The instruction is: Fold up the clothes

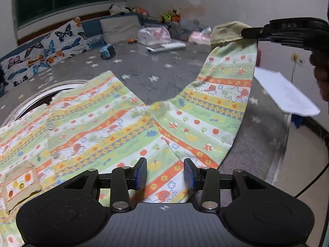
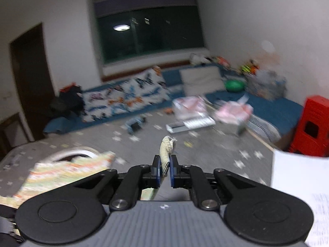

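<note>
Patterned pants (image 1: 127, 123), soft and limp: my right hand-held gripper (image 2: 165, 171) pinches one cuff (image 2: 167, 150); my left hand-held gripper (image 1: 165, 174) gapes empty.

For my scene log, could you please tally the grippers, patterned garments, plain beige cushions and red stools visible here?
Grippers: 2, the left gripper and the right gripper
Patterned garment: 1
Beige cushion: 1
Red stool: 1
Total: 5

Dim indoor light; ceiling lamp (image 2: 121, 27) reflected in dark window (image 2: 150, 35). Right wrist view heavily motion-blurred; left sharper. Fisheye bending, black vignette at corners.
</note>
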{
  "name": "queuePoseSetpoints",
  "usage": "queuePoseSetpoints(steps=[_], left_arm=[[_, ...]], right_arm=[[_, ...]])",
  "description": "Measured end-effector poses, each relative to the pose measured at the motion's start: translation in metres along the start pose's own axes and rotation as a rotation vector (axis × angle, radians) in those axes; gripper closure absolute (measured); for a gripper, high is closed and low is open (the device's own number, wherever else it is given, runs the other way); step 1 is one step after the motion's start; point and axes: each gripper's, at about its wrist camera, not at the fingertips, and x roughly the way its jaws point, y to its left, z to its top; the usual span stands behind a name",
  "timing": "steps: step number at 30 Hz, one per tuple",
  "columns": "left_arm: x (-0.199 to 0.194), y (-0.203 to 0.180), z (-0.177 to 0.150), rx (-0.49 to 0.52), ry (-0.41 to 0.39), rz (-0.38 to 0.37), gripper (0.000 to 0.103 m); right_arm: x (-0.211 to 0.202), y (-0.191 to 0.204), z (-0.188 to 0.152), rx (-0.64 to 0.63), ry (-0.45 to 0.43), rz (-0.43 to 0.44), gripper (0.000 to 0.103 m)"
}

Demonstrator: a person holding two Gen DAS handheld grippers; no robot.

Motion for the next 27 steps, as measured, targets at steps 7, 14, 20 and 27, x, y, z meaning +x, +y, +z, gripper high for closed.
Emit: queuePoseSetpoints(steps=[7,14,20,27], left_arm=[[-0.051,0.047,-0.010,-0.125,-0.091,0.089,0.055],[-0.095,0.096,-0.039,-0.246,-0.135,0.199,0.053],[-0.116,0.118,-0.067,-0.318,-0.133,0.247,0.052],[-0.127,0.133,-0.084,-0.368,-0.133,0.267,0.051]], right_arm=[[-0.017,0.067,0.029,-0.120,-0.035,0.180,0.095],[0.003,0.149,0.013,-0.256,0.032,0.327,0.096],[0.026,0.219,-0.008,-0.373,0.106,0.440,0.096],[0.047,0.285,-0.044,-0.494,0.206,0.537,0.095]])
